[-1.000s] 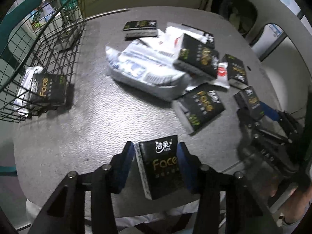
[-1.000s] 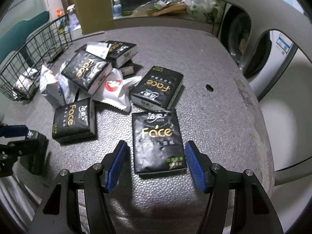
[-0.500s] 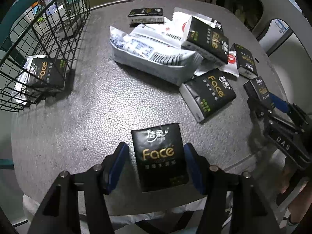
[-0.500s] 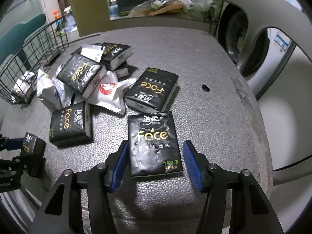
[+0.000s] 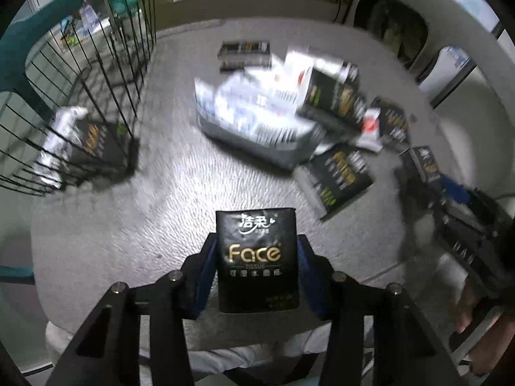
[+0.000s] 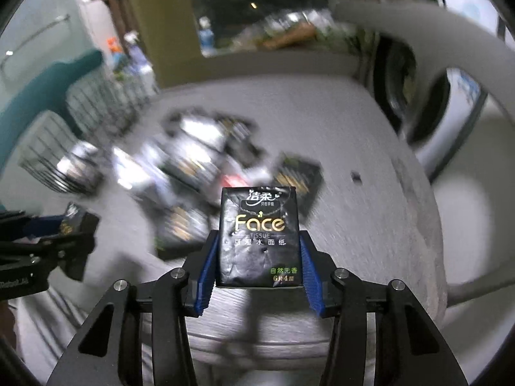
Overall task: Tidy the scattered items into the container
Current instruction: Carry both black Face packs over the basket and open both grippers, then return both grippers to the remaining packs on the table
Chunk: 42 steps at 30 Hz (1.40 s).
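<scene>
My left gripper point(image 5: 256, 241) has a black "Face" tissue pack point(image 5: 256, 260) between its blue pads; the jaws are closing and both pads press its sides. In the same way my right gripper point(image 6: 259, 238) is closing on a second black tissue pack point(image 6: 259, 241), which is raised above the grey table point(image 6: 370, 209). The black wire basket point(image 5: 80, 96) stands at the table's left with a black pack point(image 5: 96, 141) and a white pack inside. Several more black and white packs point(image 5: 257, 119) lie heaped mid-table, blurred in both views.
A teal chair back point(image 5: 38, 16) rises behind the basket. A washing machine door point(image 6: 415, 90) and a grey curved frame point(image 6: 450, 48) stand to the right. The table's near edge point(image 5: 225, 337) runs under both grippers. A small dark hole point(image 6: 355, 177) marks the tabletop.
Both grippers have closed in on the packs that lay between their fingers. The right one has risen with its pack off the table; the left pack now sits deeper between the pads.
</scene>
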Each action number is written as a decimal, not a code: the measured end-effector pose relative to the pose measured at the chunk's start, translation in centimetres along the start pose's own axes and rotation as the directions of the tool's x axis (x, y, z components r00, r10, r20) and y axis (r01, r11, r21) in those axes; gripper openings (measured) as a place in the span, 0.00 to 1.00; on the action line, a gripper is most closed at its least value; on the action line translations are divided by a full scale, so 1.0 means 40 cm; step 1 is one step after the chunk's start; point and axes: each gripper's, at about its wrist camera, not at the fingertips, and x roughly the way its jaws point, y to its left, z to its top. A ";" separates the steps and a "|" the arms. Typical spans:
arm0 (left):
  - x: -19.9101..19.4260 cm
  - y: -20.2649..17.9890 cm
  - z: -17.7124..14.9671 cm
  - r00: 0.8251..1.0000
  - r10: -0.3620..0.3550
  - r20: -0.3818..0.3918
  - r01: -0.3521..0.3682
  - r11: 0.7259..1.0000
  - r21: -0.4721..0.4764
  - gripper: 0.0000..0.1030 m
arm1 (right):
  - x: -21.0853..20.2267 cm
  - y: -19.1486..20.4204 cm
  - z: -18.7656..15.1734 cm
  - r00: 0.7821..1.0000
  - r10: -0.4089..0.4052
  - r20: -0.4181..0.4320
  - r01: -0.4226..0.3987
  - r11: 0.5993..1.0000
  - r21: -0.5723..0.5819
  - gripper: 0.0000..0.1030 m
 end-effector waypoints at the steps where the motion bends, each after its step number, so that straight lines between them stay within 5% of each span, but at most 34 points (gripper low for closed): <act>1: -0.034 0.000 0.007 1.000 -0.011 0.023 0.011 1.000 0.004 0.51 | -0.024 0.031 0.025 0.999 0.025 0.023 -0.024 1.000 -0.012 0.46; 9: -0.343 0.127 0.144 0.963 0.036 0.268 -0.020 0.998 -0.064 0.51 | -0.054 0.340 0.211 0.971 0.224 0.087 -0.209 0.965 -0.156 0.46; 15: -0.359 0.365 0.193 0.955 0.172 0.242 -0.123 0.971 -0.205 0.51 | 0.063 0.520 0.258 0.970 0.242 -0.010 -0.238 0.943 -0.234 0.46; 26: -0.229 0.500 0.174 0.982 0.150 0.113 -0.115 0.956 -0.269 0.51 | 0.138 0.582 0.243 0.977 0.191 -0.090 -0.208 0.939 -0.272 0.46; 31: -0.215 0.510 0.157 0.985 0.132 0.107 -0.096 0.952 -0.289 0.51 | 0.149 0.584 0.241 0.976 0.195 -0.094 -0.213 0.938 -0.273 0.46; 35: -0.200 0.525 0.160 0.985 0.130 0.109 -0.091 0.946 -0.311 0.52 | 0.142 0.587 0.241 0.976 0.200 -0.081 -0.215 0.938 -0.272 0.56; 38: -0.197 0.532 0.159 0.987 0.117 0.108 -0.076 0.942 -0.326 0.64 | 0.128 0.582 0.246 0.978 0.199 -0.067 -0.210 0.940 -0.269 0.57; 42: -0.206 0.534 0.156 0.986 0.117 0.116 -0.072 0.940 -0.333 0.65 | 0.093 0.555 0.253 0.977 0.209 -0.040 -0.213 0.945 -0.247 0.57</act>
